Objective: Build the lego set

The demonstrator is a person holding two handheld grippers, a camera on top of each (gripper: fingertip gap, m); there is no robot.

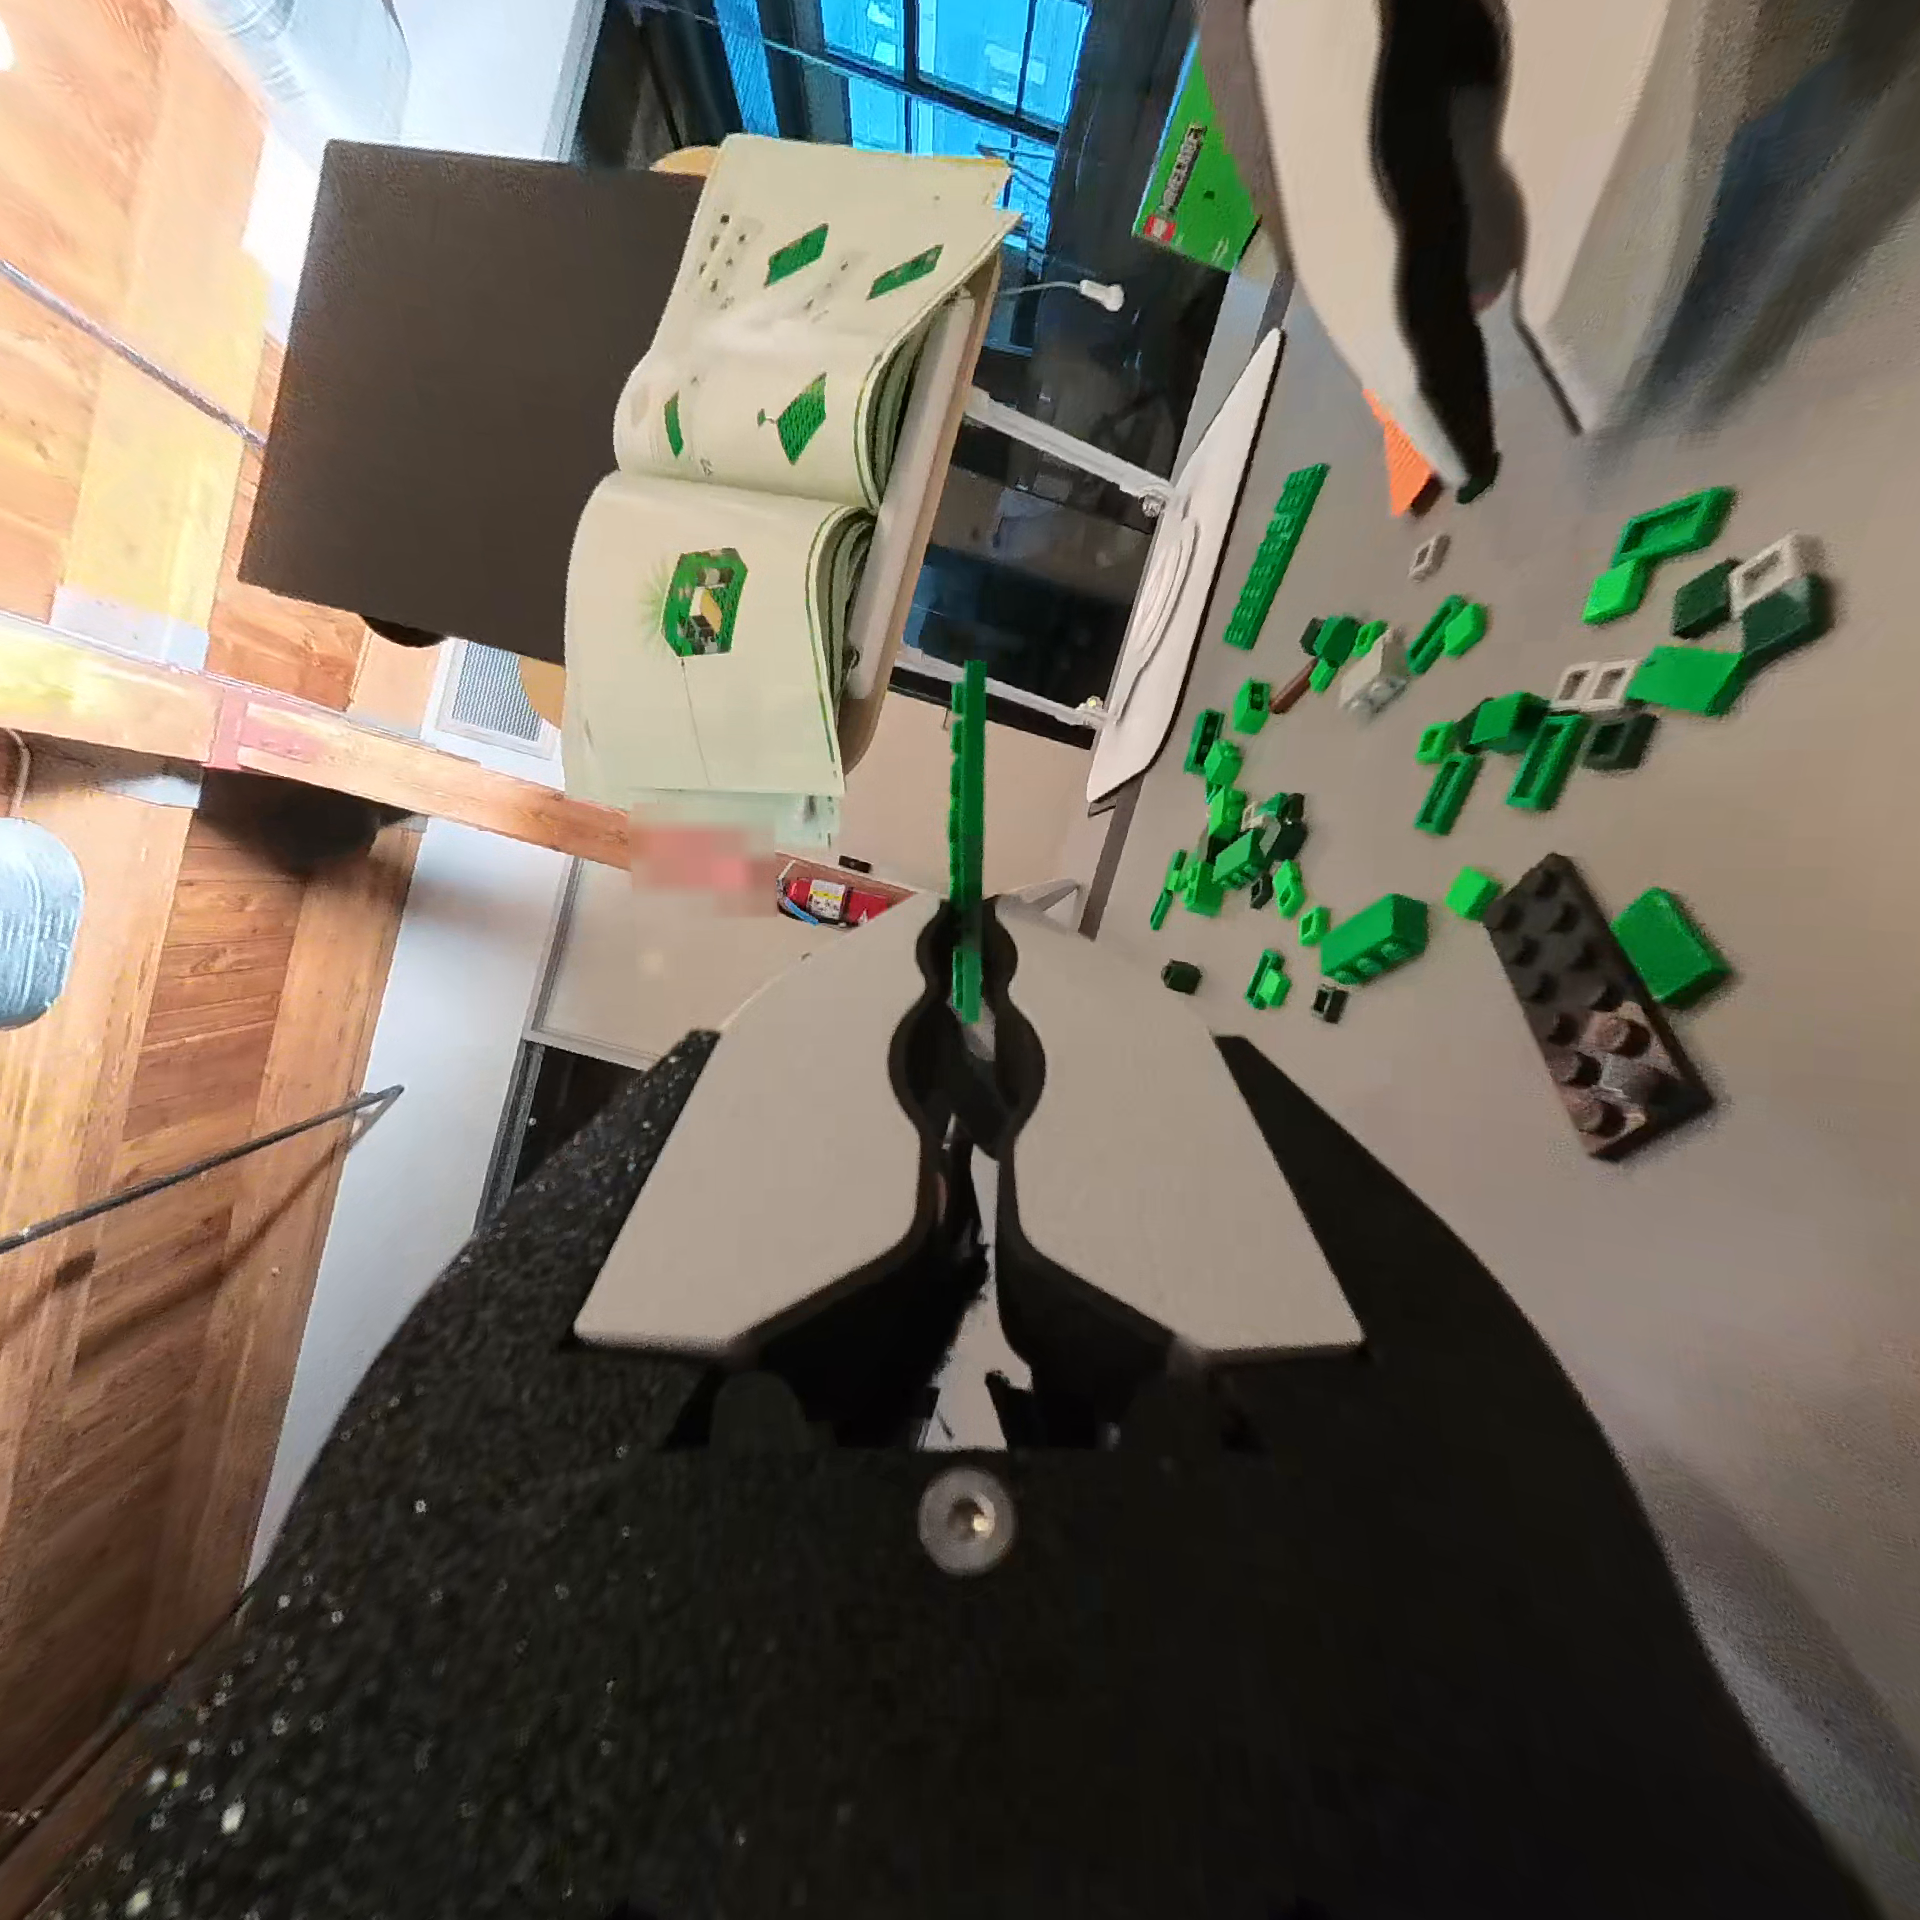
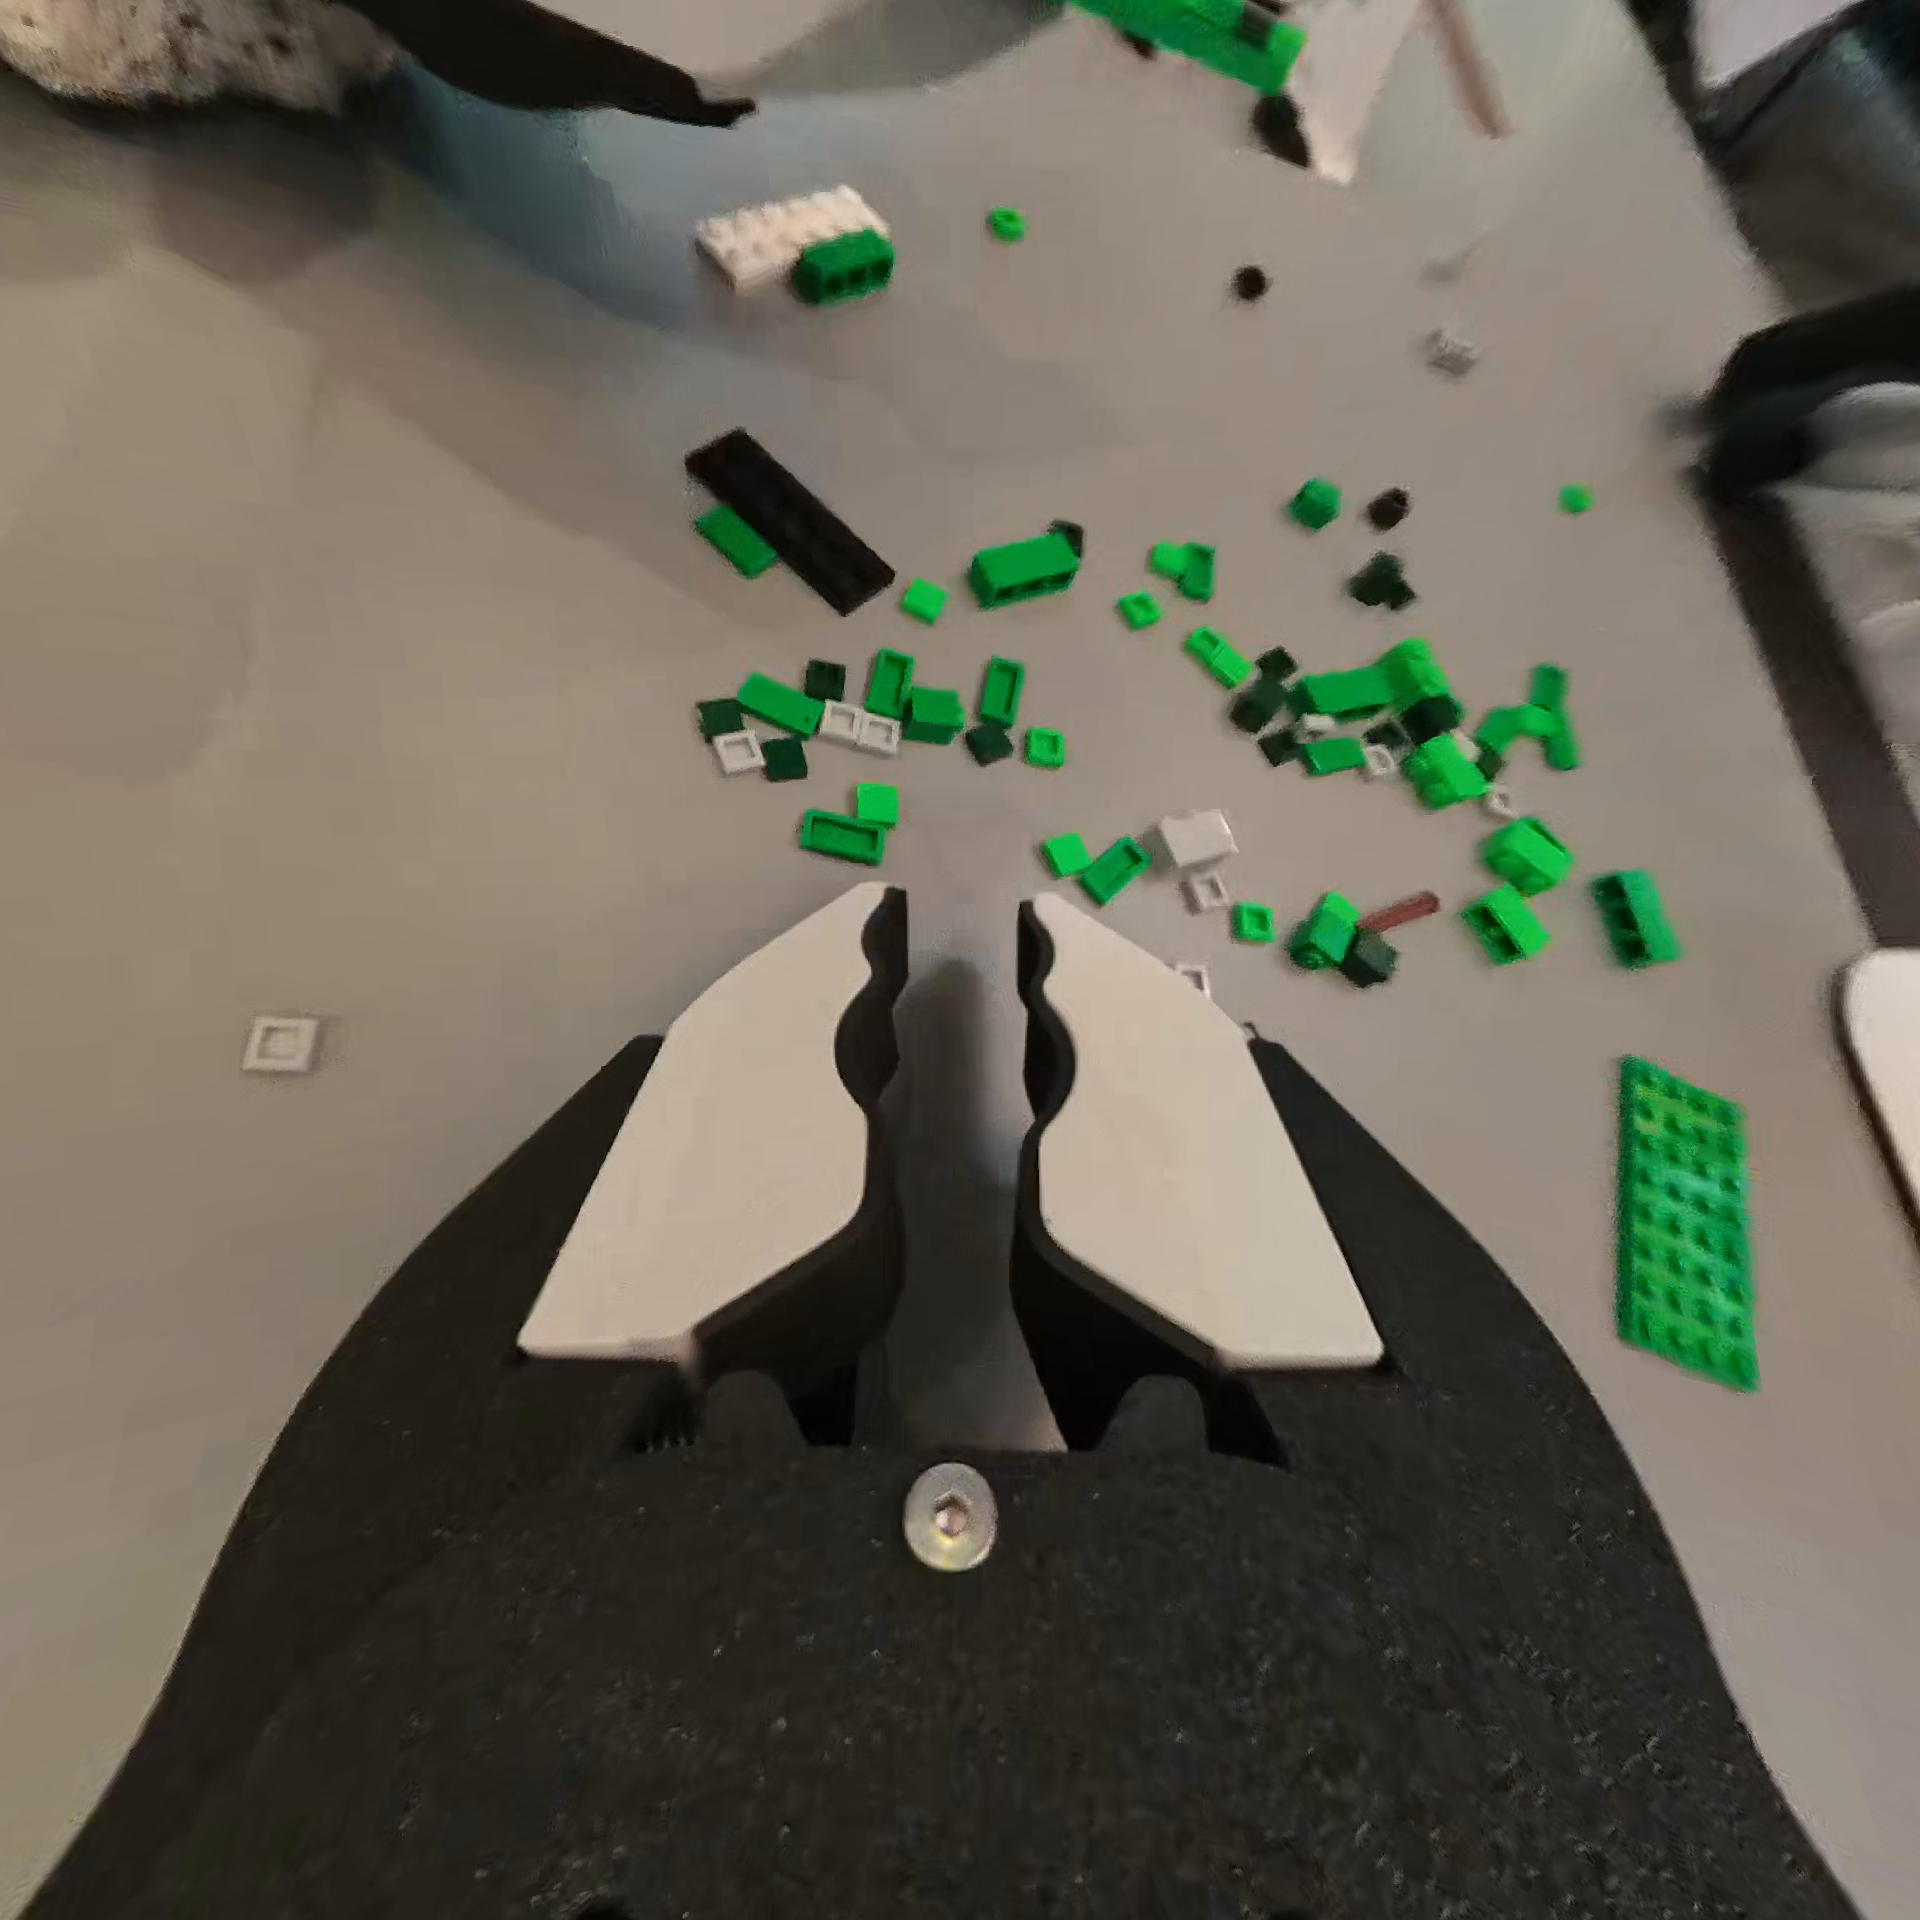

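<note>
The left gripper is closed on a thin green plate, seen edge-on. The plate's near end sits between the fingertips and its long axis runs straight out ahead along the fingers, clear of the table. The left wrist view is rolled a quarter turn, so the table stands as a wall on this gripper's right side and the plate is held in the air beside it. The loose bricks lie off to that side: a black two-row plate nearest, a green brick just before it, and a long green plate farther out. Ahead and to the left an open instruction booklet stands propped.

The right gripper has its jaws parted a narrow way with nothing between them. It looks down at the table, tips low over bare surface. Straight ahead, just past the tips, lies a scatter of small green and white tiles; a small green open-backed piece is the closest, slightly left of the tips. A wide green baseplate lies flat to the right, alongside the fingers, its long axis roughly parallel to them.

Judging by this, the right gripper is the nearer one to the loose pieces and is free to pick. The left would have to roll back toward the table before its plate could be set down or joined.
</note>
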